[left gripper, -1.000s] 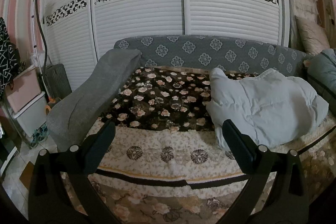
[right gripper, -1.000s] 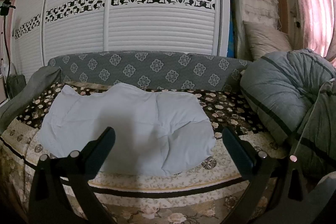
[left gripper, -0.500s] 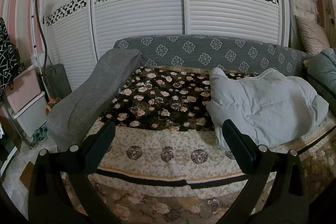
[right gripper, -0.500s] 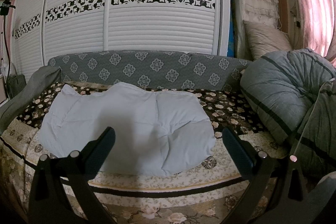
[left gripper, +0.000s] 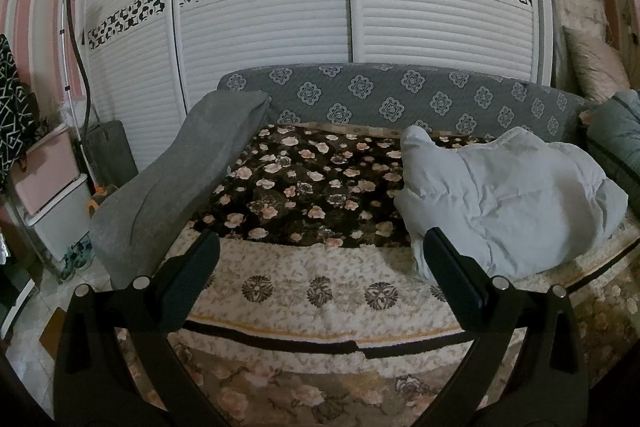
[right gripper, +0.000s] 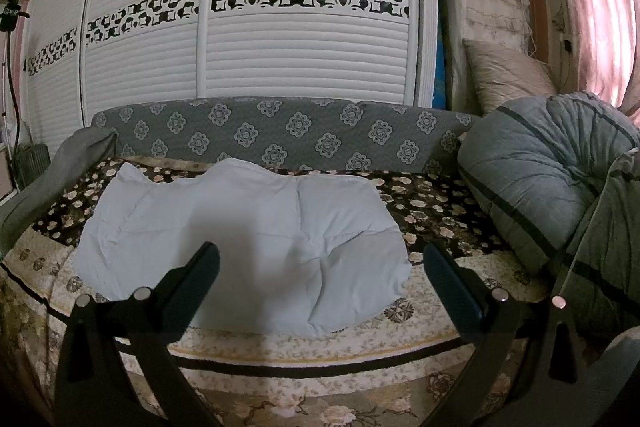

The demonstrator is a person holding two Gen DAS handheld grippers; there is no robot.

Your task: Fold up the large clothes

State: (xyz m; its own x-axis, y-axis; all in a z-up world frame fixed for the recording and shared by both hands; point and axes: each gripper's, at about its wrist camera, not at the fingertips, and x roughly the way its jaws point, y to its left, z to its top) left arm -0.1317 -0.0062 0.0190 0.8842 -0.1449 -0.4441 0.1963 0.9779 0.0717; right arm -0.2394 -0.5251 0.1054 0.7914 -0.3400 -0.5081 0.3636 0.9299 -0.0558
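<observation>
A pale blue puffy garment (right gripper: pixel 248 239) lies in a folded bundle on the floral bed cover (right gripper: pixel 432 215). In the left wrist view it sits to the right (left gripper: pixel 508 203). My left gripper (left gripper: pixel 320 255) is open and empty, held back from the bed's front edge, left of the garment. My right gripper (right gripper: pixel 320 259) is open and empty, held in front of the garment and apart from it.
A grey patterned backrest (left gripper: pixel 384 99) runs along the back, with white sliding wardrobe doors (left gripper: pixel 260 27) behind. A grey armrest (left gripper: pixel 176 183) is at the left. A grey quilt pile (right gripper: pixel 552 187) sits at the right. Storage boxes (left gripper: pixel 52 195) stand on the floor at the left.
</observation>
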